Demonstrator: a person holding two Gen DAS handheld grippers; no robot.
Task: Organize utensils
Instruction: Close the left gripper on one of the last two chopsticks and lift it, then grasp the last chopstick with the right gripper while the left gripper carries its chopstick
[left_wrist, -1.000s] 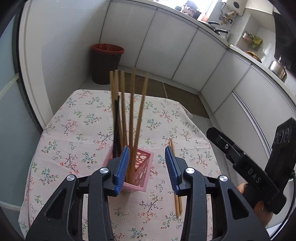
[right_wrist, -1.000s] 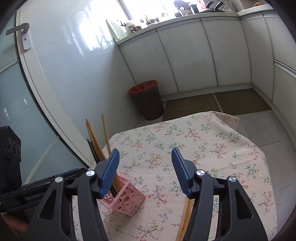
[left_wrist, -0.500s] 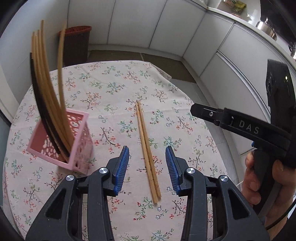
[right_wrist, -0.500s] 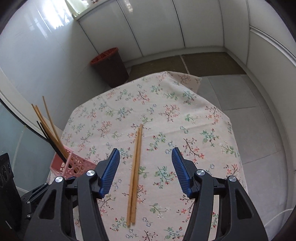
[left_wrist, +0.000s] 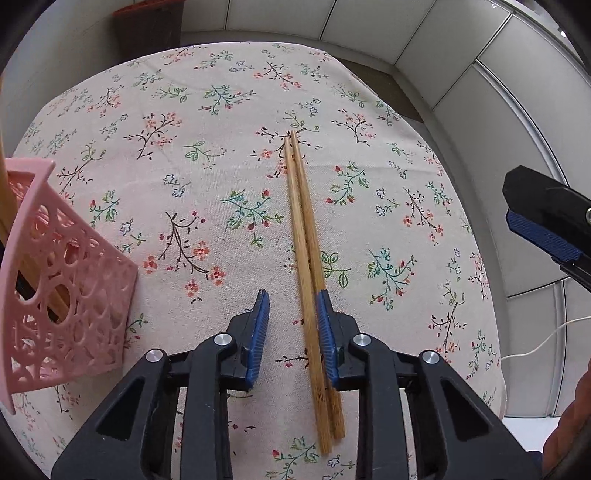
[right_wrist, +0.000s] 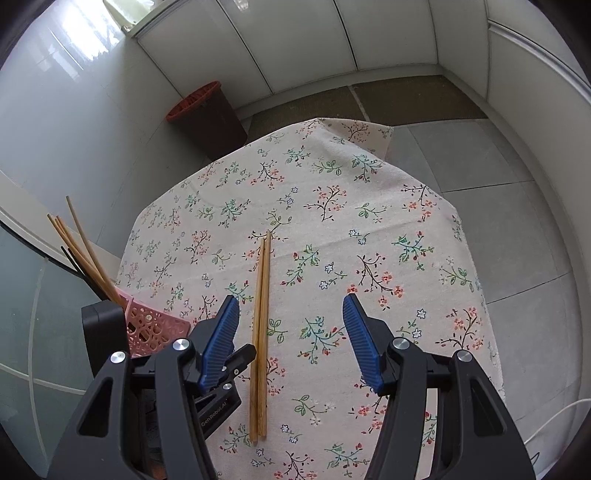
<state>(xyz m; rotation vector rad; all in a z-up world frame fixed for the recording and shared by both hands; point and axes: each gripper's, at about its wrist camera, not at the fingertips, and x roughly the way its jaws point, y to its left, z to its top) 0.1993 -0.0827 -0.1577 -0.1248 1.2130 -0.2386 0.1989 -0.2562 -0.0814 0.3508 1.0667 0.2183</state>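
The left gripper (left_wrist: 291, 325) is closing around the pair of chopsticks (left_wrist: 306, 251), which lies between its jaws against the right pad, not yet pinched. The right gripper (right_wrist: 291, 339) hangs half-wide and empty. They look light, stiff and smooth, likely to roll or split, so gripping both together near the thick ends seems best.

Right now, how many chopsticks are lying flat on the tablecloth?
2. The pair of chopsticks lies side by side mid-tablecloth, between the closing left gripper's jaws. Others stand in the pink basket.

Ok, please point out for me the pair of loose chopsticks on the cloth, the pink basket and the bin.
chopsticks (left_wrist: 306, 243), left wrist view, middle of the two shafts.
pink basket (left_wrist: 74, 295), left wrist view, its pierced side wall.
bin (right_wrist: 214, 114), right wrist view, its dark side under the red rim.
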